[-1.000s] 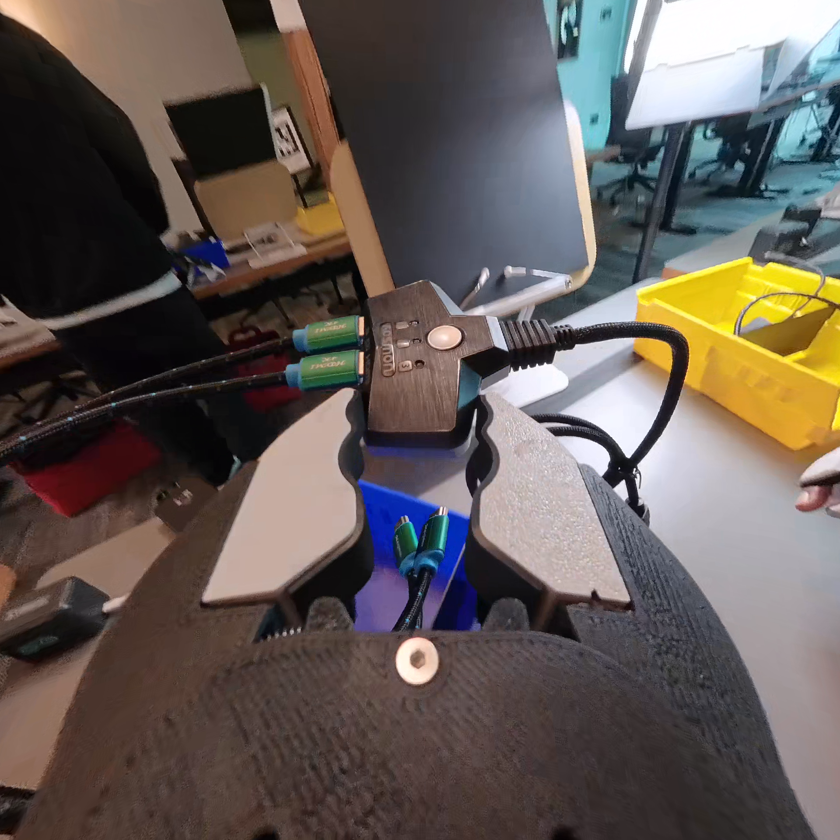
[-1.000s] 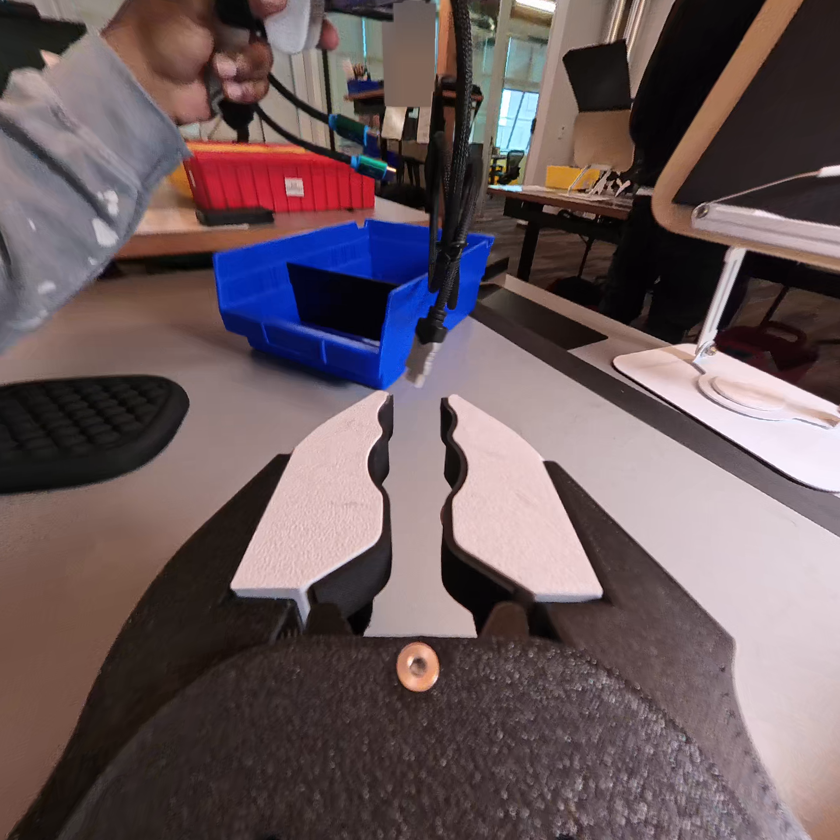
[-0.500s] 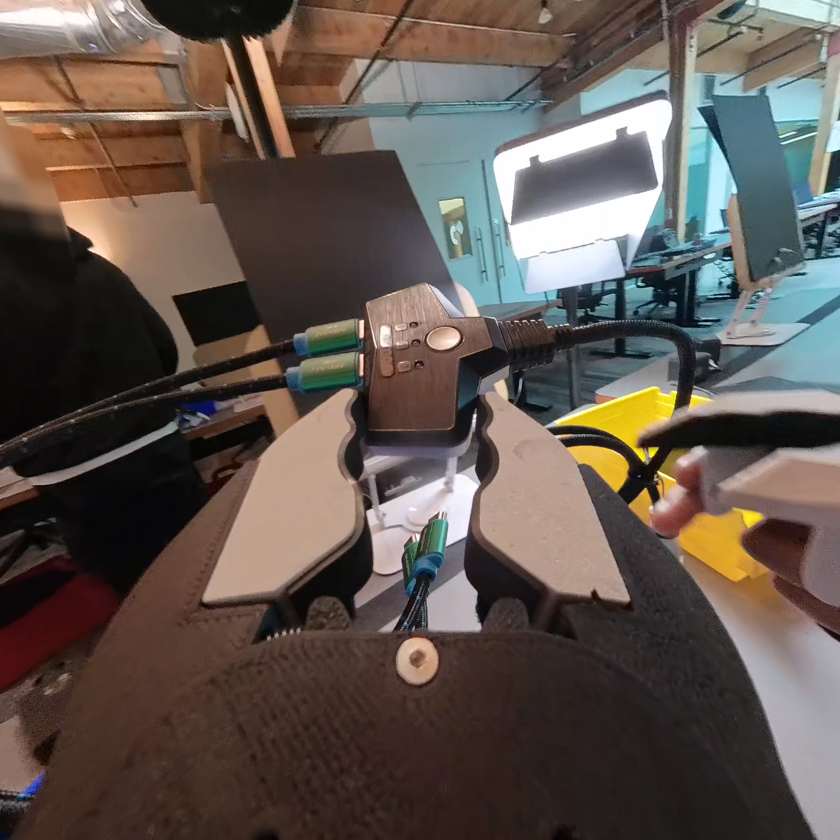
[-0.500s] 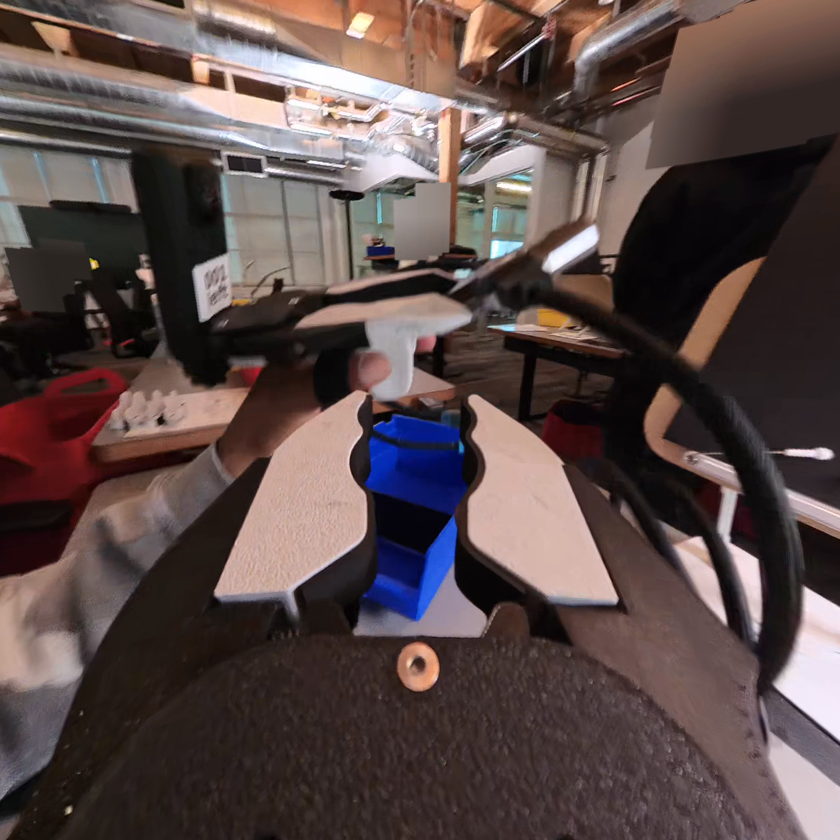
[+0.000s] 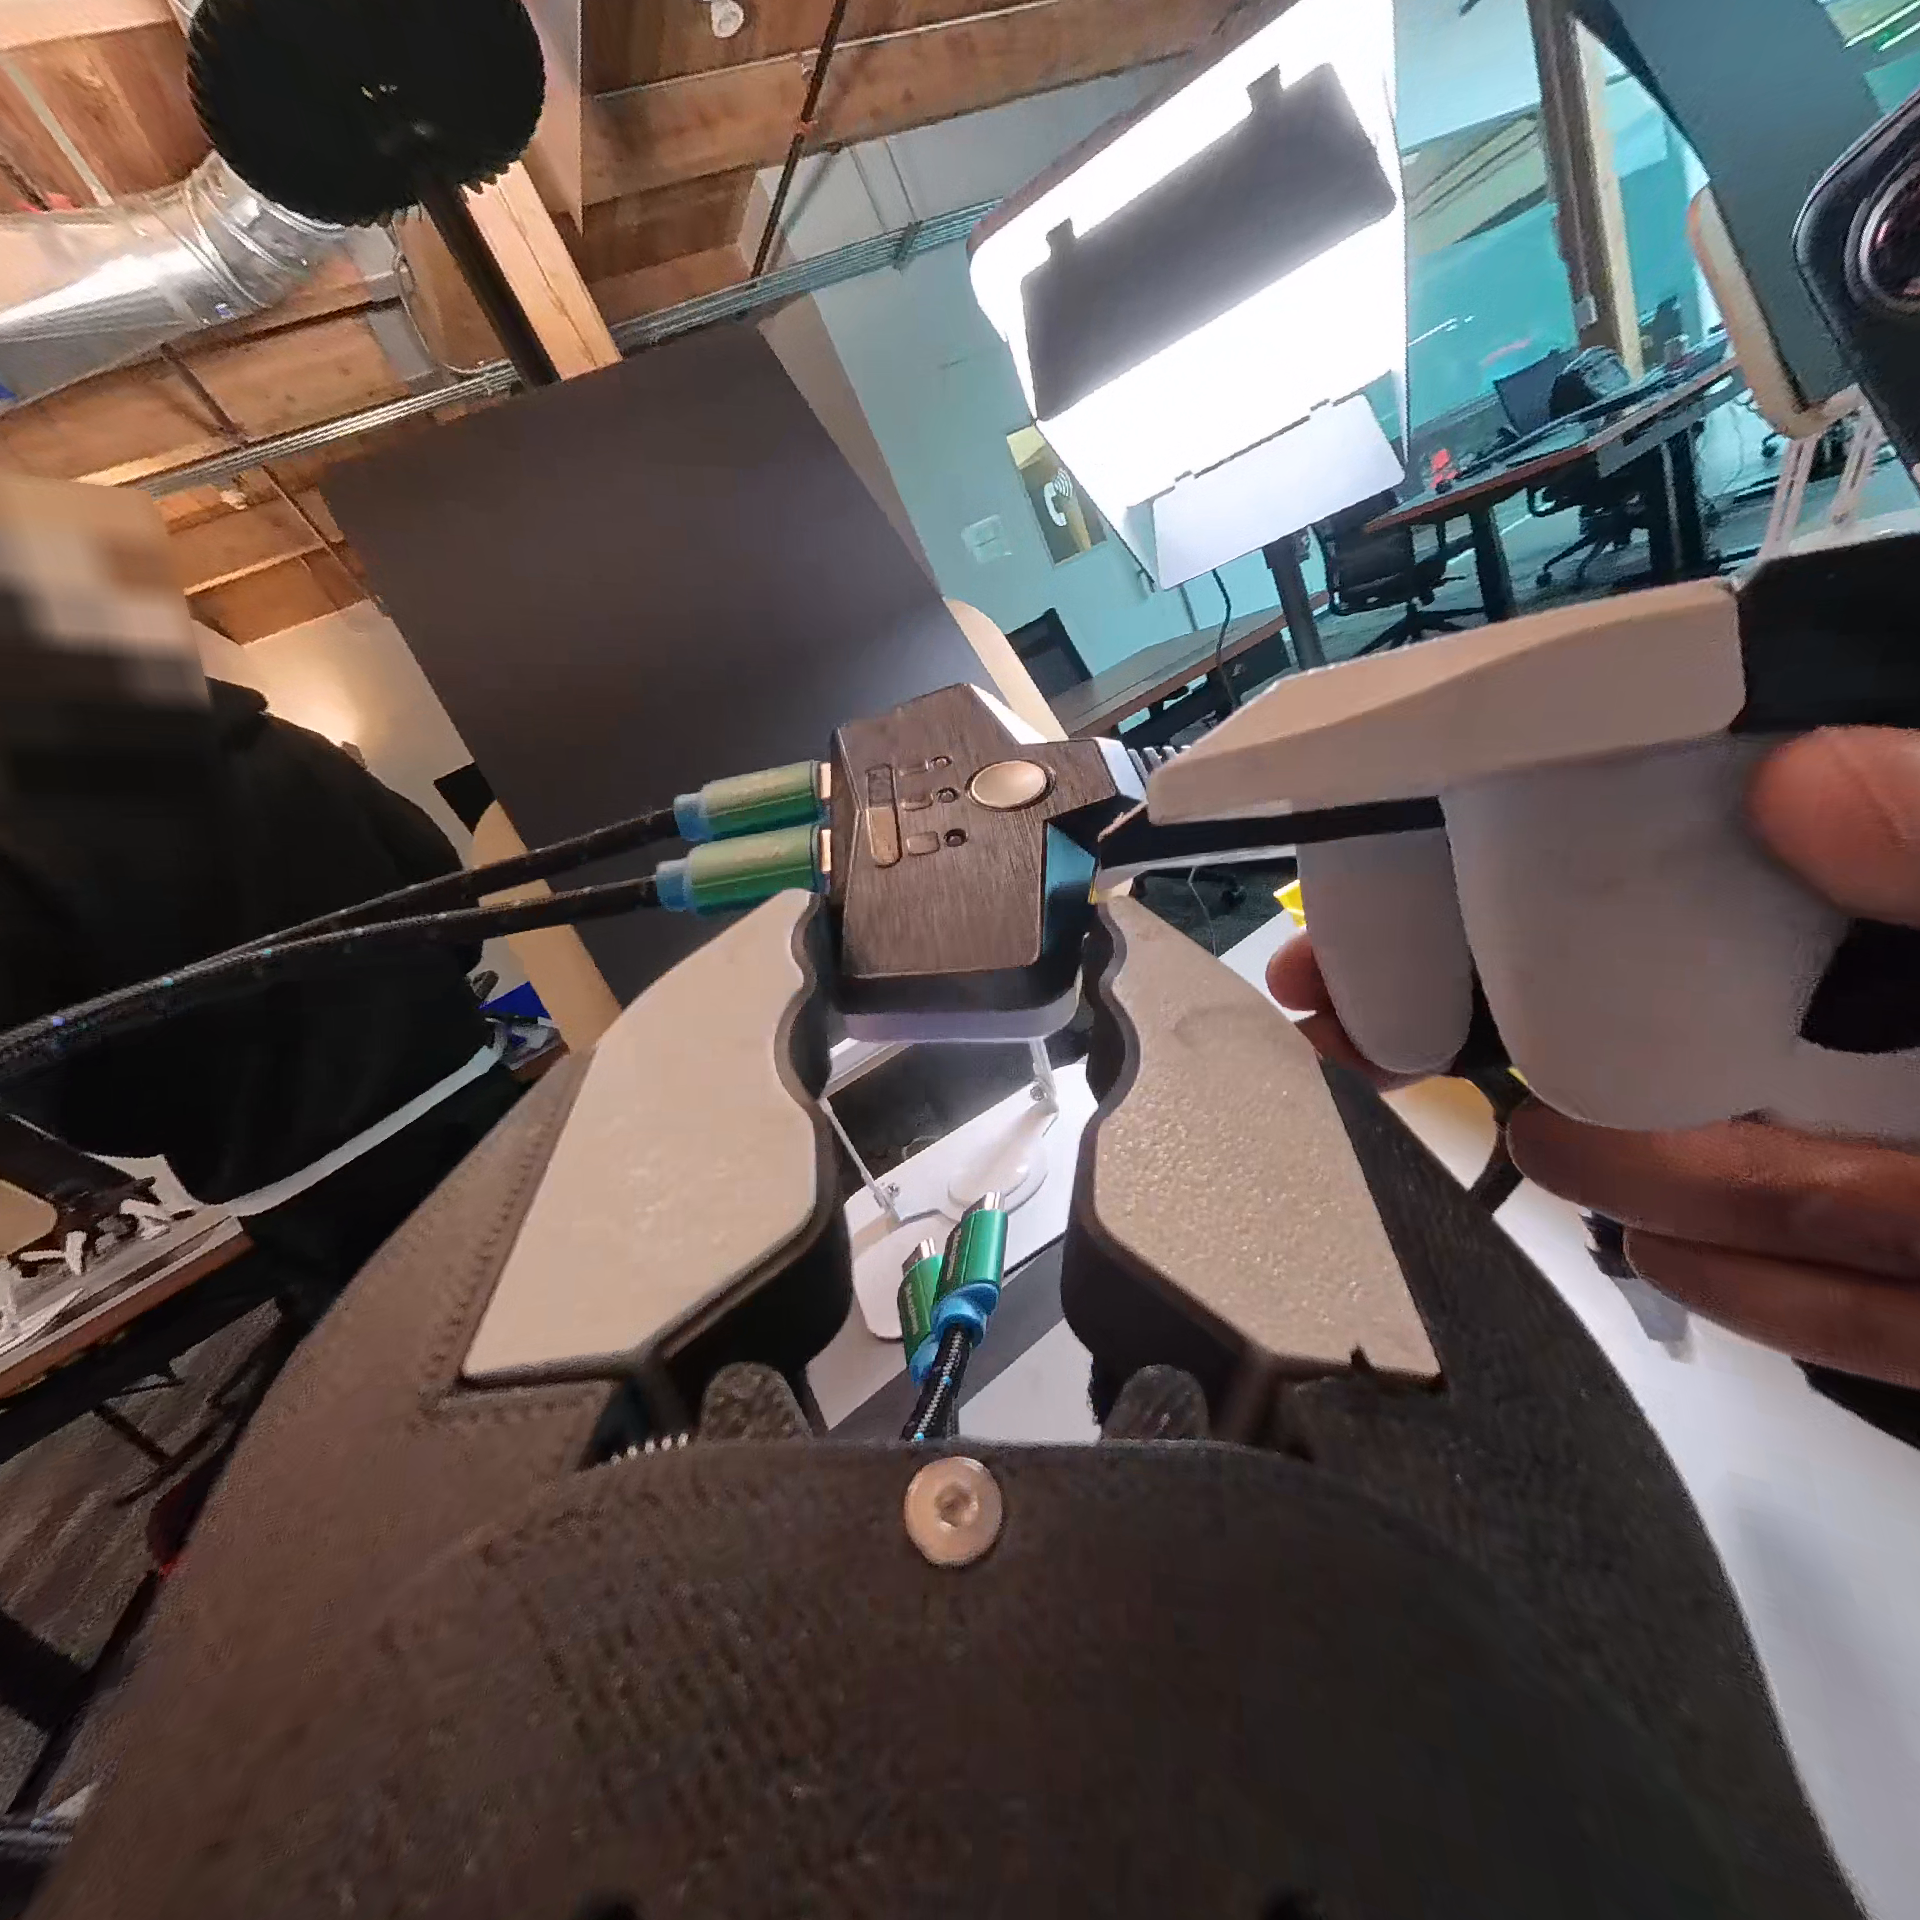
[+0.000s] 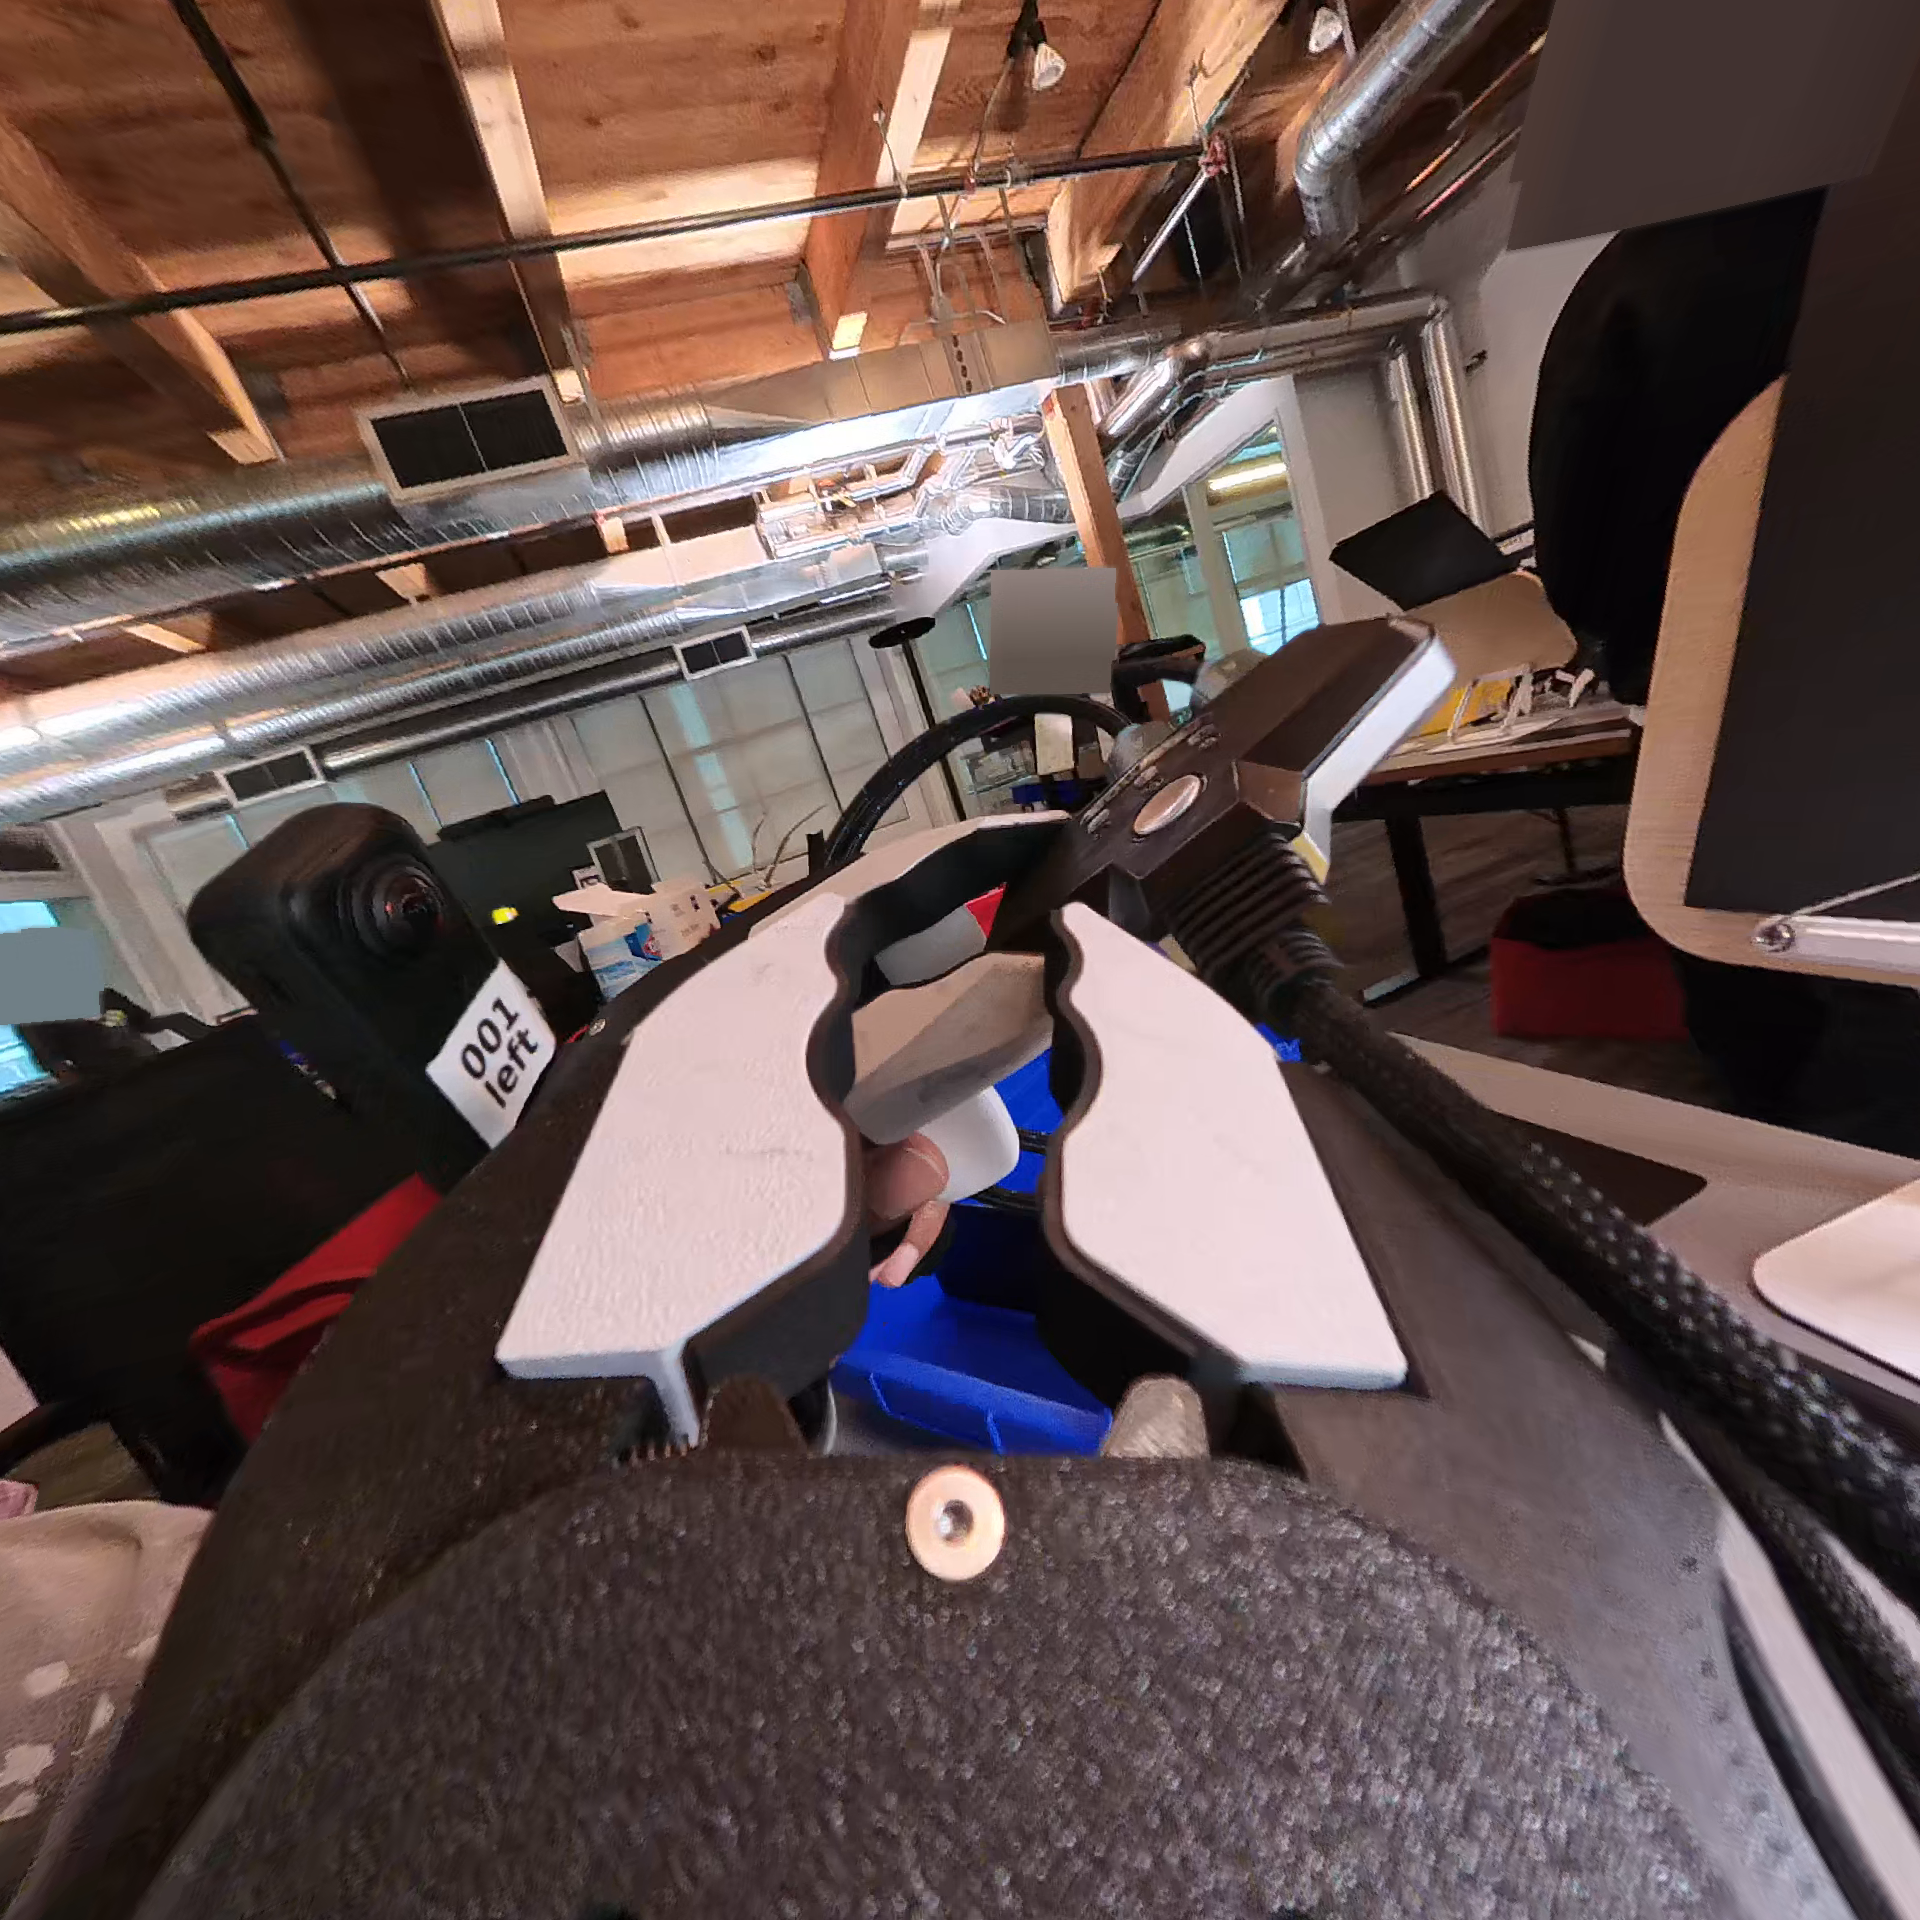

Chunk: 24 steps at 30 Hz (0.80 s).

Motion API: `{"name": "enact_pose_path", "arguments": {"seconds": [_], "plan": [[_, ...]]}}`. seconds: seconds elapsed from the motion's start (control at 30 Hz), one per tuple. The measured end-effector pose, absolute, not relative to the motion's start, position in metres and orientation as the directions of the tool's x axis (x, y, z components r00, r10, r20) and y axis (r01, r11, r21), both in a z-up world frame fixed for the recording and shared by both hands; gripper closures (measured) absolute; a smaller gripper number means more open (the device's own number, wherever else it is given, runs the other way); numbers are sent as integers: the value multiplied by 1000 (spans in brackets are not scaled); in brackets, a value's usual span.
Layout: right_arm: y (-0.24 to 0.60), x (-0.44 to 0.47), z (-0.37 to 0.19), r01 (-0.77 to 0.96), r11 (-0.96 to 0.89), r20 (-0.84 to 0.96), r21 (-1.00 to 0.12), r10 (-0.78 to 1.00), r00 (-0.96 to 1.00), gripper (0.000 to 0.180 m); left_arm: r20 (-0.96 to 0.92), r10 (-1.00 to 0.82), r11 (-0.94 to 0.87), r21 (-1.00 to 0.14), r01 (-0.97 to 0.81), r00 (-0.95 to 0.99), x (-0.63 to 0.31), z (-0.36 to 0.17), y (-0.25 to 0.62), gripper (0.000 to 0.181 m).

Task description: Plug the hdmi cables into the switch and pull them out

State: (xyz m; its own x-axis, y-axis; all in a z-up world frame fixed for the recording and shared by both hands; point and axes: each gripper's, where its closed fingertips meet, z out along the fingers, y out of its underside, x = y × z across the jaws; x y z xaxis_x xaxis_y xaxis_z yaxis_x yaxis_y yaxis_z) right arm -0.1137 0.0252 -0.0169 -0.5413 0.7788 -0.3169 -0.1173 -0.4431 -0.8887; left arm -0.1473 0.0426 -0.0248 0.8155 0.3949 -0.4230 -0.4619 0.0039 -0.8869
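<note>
My left gripper (image 5: pixel 951 961) is shut on the dark HDMI switch (image 5: pixel 945 862) and holds it up in the air. Two green HDMI plugs (image 5: pixel 753 831) sit in the switch's left side, and their braided cables (image 5: pixel 312 945) run off to the left. The cables' other green plugs (image 5: pixel 961 1273) hang below, between my fingers. My right gripper (image 5: pixel 1148 821) reaches in from the right, its tips at the switch's right end. In the right wrist view my right gripper (image 6: pixel 951 935) is open and empty. The switch (image 6: pixel 1195 800) and its thick braided cable (image 6: pixel 1455 1143) lie just right of its right finger.
A hand (image 5: pixel 1766 1226) holds the right gripper. A person in black (image 5: pixel 208 883) stands at the left. A black panel (image 5: pixel 644 582) on a white stand (image 5: pixel 987 1174) is behind the switch. A blue bin (image 6: pixel 966 1361) lies below. The left gripper's camera (image 6: pixel 353 935) is close on the left.
Both grippers have lifted and tilted upward. The right gripper has risen from the table, opened wider and come up to the switch's right end. The left gripper keeps hold of the switch.
</note>
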Motion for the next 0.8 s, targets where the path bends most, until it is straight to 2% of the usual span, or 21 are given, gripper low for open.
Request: {"name": "enact_pose_path", "arguments": {"seconds": [0.2,0.3,0.43,0.5,0.57,0.7,0.8], "plan": [[32,-123,-36,-136,-373,-280,-918,851,-445,146,-346,438,24,-918,-396,830,-170,-21,29,133],[39,-132,-45,-121,-378,-301,-918,863,-407,135,-306,444,74,-924,-375,842,-173,-12,20,133],[44,-119,-20,-217,-392,-268,-894,856,-441,128,-316,358,107,-921,-375,879,-142,-18,38,133],[58,-113,-16,-252,-340,-228,-906,894,-386,142,-309,385,151,-908,-390,869,-128,-18,46,133],[63,-106,-11,-235,-361,-232,-902,867,-441,156,-283,351,195,-910,-365,893,-120,-16,47,134],[73,-107,-11,-231,-292,-183,-928,899,-399,157,-168,227,211,-953,-217,959,-116,-23,53,134],[76,-105,-10,-256,-236,-127,-938,917,-378,154,-148,158,223,-958,-181,976,-112,-28,57,134]]}}
